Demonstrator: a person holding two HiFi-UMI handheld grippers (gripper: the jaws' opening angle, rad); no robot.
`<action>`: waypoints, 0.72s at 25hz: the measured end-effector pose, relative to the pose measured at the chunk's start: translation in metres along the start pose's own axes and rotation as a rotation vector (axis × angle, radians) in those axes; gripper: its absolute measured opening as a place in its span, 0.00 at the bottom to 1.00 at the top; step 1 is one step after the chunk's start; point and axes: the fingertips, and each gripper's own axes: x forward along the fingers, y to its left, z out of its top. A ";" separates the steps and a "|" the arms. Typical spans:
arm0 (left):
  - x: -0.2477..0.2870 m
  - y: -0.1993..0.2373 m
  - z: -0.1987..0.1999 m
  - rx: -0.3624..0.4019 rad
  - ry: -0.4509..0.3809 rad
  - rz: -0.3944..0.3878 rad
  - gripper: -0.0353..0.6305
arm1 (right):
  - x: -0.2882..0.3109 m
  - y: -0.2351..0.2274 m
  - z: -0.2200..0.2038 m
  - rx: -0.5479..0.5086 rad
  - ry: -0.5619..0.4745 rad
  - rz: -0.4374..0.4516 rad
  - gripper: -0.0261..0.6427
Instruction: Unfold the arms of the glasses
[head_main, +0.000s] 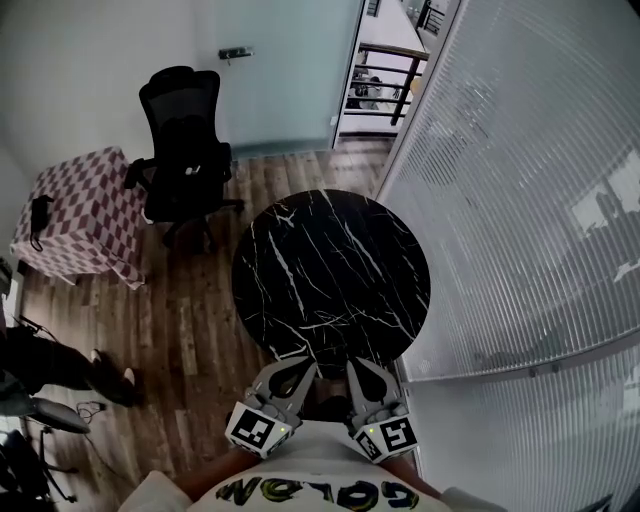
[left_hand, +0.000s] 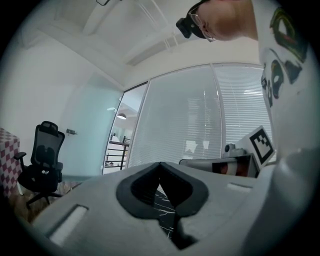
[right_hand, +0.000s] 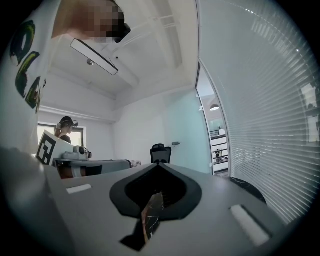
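No glasses show in any view. The round black marble table (head_main: 330, 270) lies bare in front of me in the head view. Both grippers are held close to my body at its near edge, side by side and pointing level towards it. My left gripper (head_main: 303, 364) has its jaws together with nothing between them, and its tips meet in the left gripper view (left_hand: 160, 165). My right gripper (head_main: 354, 367) is likewise shut and empty, jaws meeting in the right gripper view (right_hand: 157, 165). Only a sliver of the marble top shows through each jaw gap.
A black office chair (head_main: 185, 140) stands beyond the table's far left, beside a small table with a checkered cloth (head_main: 85, 215). A wall of white blinds (head_main: 520, 200) runs along the right. An open doorway (head_main: 385, 70) is at the back. Someone's legs (head_main: 45, 365) are at the left.
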 end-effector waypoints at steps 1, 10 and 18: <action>0.003 0.002 0.000 -0.003 0.002 -0.001 0.06 | 0.003 -0.001 0.000 0.001 0.003 0.002 0.04; 0.033 0.012 -0.002 0.008 0.012 0.025 0.06 | 0.022 -0.031 0.001 -0.012 0.014 0.024 0.04; 0.063 0.009 -0.014 -0.022 0.037 0.065 0.06 | 0.027 -0.065 0.001 -0.052 0.037 0.055 0.04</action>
